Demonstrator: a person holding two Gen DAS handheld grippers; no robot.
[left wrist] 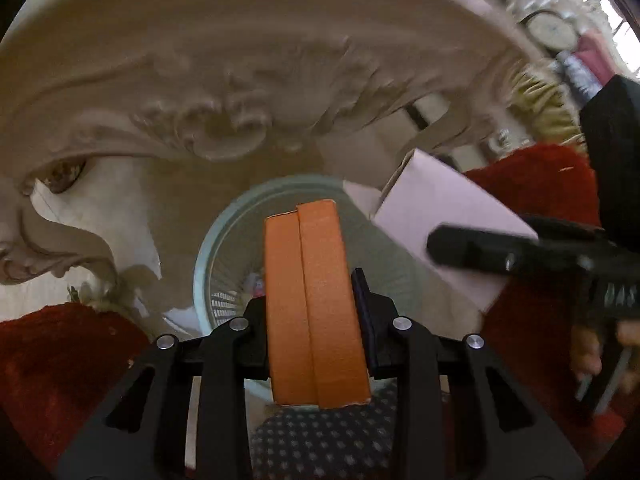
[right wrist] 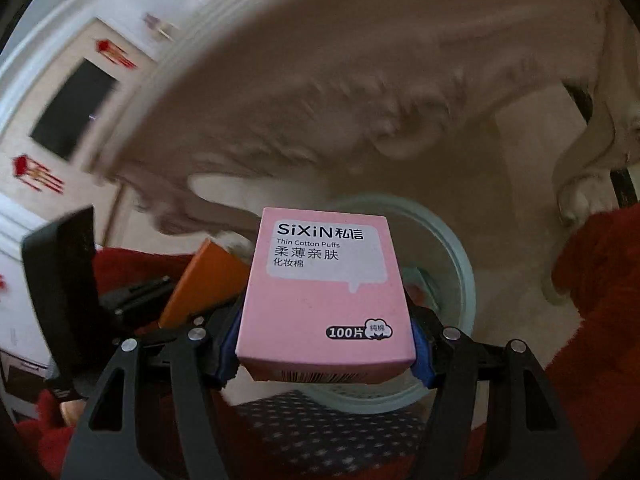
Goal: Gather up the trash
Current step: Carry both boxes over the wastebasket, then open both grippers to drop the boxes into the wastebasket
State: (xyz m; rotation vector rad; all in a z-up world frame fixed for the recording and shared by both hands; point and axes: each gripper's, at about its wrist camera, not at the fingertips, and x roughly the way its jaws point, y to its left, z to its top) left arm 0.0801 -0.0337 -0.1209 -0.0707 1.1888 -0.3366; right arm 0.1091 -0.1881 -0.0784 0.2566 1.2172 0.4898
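At the centre of the left wrist view, the left gripper (left wrist: 316,304) is clamped on an orange box (left wrist: 316,304), which stands upright between its fingers and hides much of the pale green bin (left wrist: 218,248) behind it. The bin's round rim and slatted wall show to the left of the box, and something small and reddish lies inside, too blurred to name. To the right of the frame, the right gripper (left wrist: 460,246) reaches in from the edge, its black finger across a pink box (left wrist: 436,208) that hangs over the bin's right rim.

From the right wrist view, that pink box (right wrist: 326,292) fills the middle, gripped on both sides by blue-padded fingers (right wrist: 422,356), its label reading "SiXiN Thin Cotton Puffs". The bin (right wrist: 460,264) sits behind and below it. At the left of this frame the orange box (right wrist: 204,284) shows tilted, close beside the pink one.

A carved cream table (left wrist: 200,120) arches over the upper half of both views. Red carpet (left wrist: 60,352) lies along the lower left and right, and a dotted dark fabric (left wrist: 320,444) sits at the bottom centre.
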